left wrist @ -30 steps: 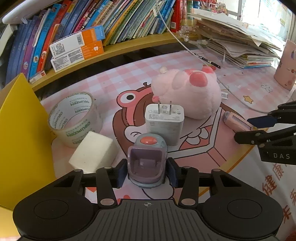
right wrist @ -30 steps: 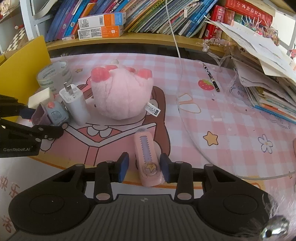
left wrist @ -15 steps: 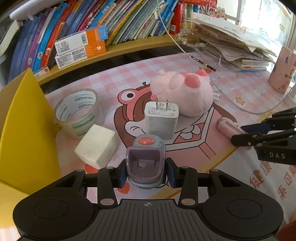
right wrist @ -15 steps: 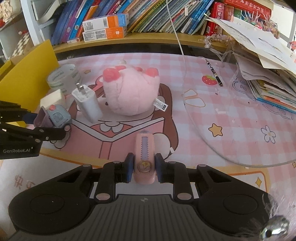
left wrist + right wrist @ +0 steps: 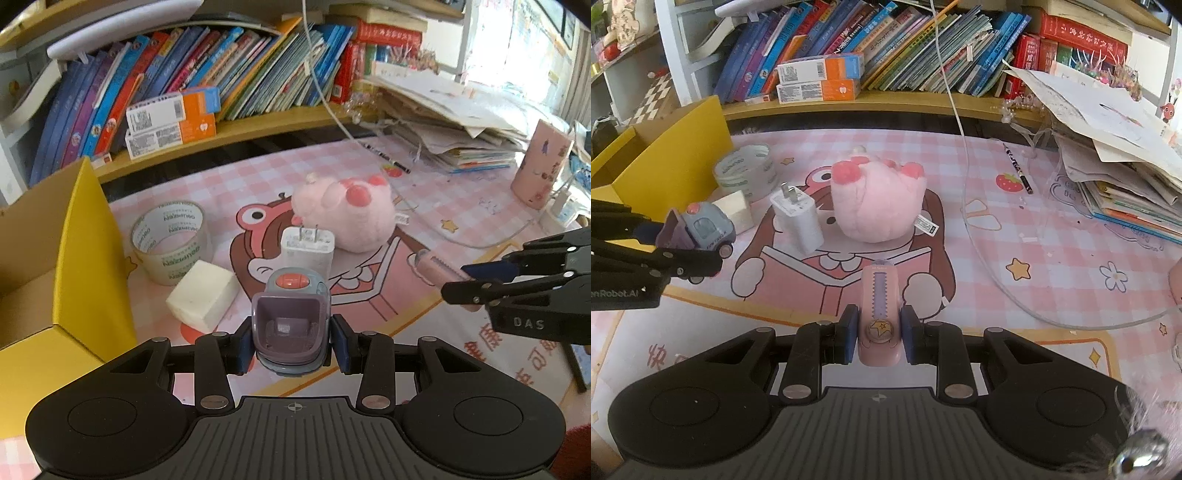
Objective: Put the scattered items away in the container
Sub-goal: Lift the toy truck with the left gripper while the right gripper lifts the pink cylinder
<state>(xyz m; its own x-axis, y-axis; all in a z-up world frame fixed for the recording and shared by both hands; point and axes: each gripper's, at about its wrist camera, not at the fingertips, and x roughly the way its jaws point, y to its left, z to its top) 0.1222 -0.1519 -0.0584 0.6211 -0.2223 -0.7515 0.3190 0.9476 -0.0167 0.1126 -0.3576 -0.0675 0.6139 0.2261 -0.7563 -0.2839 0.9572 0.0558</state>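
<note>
My left gripper is shut on a small grey-and-purple toy truck, lifted above the pink mat; the same toy truck shows at the left of the right wrist view. My right gripper is shut on a slim pink utility knife, raised off the mat. The open yellow box stands at the left. On the mat remain a white charger plug, a pink plush toy, a clear tape roll and a white foam block.
A shelf of books and two orange-white cartons run along the back. A paper stack and pink cup sit at the right. A white cable and a pencil lie on the mat.
Both grippers have risen and pulled back. The left one lifted the toy truck off the mat. The right one closed on the pink knife and picked it up.
</note>
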